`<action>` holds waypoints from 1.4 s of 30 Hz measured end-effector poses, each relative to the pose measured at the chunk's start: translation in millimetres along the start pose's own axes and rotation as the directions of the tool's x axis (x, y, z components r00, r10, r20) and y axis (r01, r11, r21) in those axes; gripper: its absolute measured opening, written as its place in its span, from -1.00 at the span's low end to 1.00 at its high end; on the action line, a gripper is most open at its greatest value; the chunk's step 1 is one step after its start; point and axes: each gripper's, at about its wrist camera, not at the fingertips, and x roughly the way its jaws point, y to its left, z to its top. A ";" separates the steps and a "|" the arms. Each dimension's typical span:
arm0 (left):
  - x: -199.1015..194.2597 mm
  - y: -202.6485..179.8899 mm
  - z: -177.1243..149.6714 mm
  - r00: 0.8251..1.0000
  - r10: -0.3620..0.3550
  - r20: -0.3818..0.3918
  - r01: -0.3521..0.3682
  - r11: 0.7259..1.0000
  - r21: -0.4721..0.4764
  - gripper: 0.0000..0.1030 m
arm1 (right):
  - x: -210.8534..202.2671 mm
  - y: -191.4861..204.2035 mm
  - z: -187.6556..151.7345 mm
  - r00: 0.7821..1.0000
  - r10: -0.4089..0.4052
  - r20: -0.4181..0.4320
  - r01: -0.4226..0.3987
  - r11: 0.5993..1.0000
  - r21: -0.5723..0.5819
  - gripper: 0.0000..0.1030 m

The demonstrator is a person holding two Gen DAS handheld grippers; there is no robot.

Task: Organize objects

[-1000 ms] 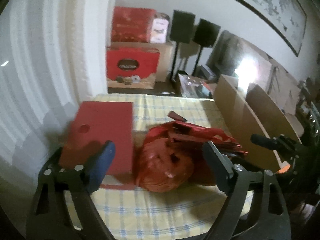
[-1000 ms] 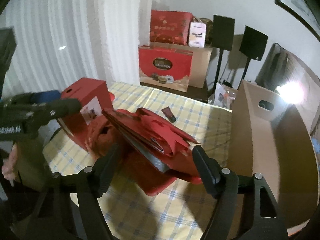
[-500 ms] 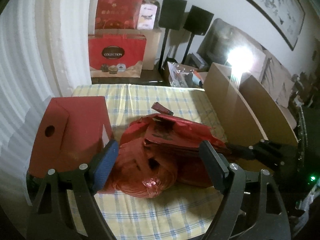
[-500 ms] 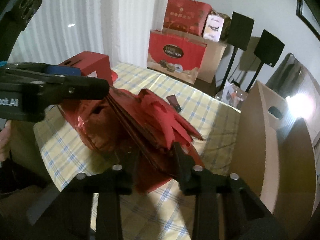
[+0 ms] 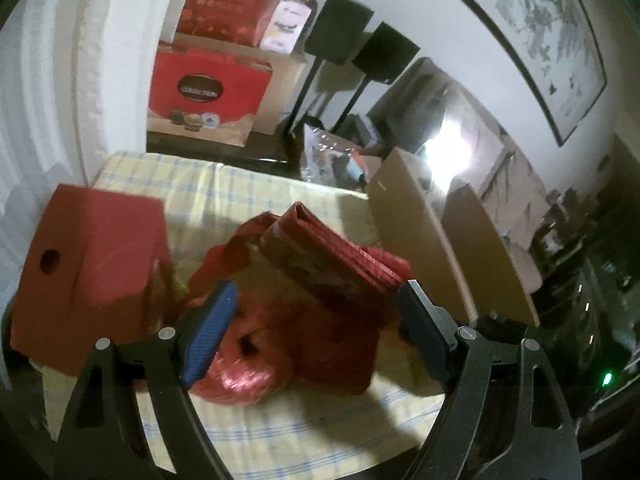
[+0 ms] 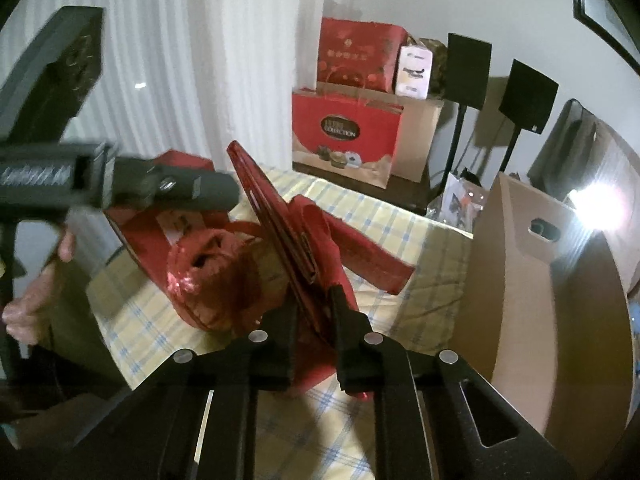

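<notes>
A flat stack of folded red bags (image 6: 288, 240) stands tilted up on edge over the checked table (image 6: 352, 440). My right gripper (image 6: 314, 340) is shut on its lower edge. The stack also shows in the left wrist view (image 5: 332, 264), raised above a crumpled shiny red bag (image 5: 248, 364) that lies on the table. My left gripper (image 5: 316, 332) is open, with the shiny bag and the stack between its fingers, touching neither. A red box (image 5: 88, 276) stands at the table's left.
An open brown cardboard box (image 6: 540, 280) stands at the table's right side. Red gift bags (image 6: 344, 136), cartons and two black speakers (image 6: 528, 100) stand behind the table. A white curtain (image 6: 180, 60) hangs on the left. The left gripper's body (image 6: 100, 188) crosses the right wrist view.
My right gripper has shut on the flat stack and tipped it up off the pile. My left gripper stayed open and moved in closer over the shiny bag.
</notes>
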 end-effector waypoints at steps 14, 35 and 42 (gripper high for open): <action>24.7 -17.6 13.9 0.991 -0.070 -0.115 0.065 0.997 -0.040 -0.09 | -20.1 20.4 -4.3 0.999 -0.032 0.031 0.034 0.998 -0.056 -0.76; -16.5 -115.6 43.9 0.988 -0.150 -0.021 0.151 0.980 0.132 -0.18 | -96.9 -14.9 15.0 0.990 -0.039 0.133 0.030 0.997 0.074 -0.81; -11.4 -157.9 45.8 0.981 -0.189 -0.041 0.193 0.965 0.179 -0.20 | -120.0 -33.8 11.6 0.986 -0.094 0.141 0.075 0.988 0.135 -0.81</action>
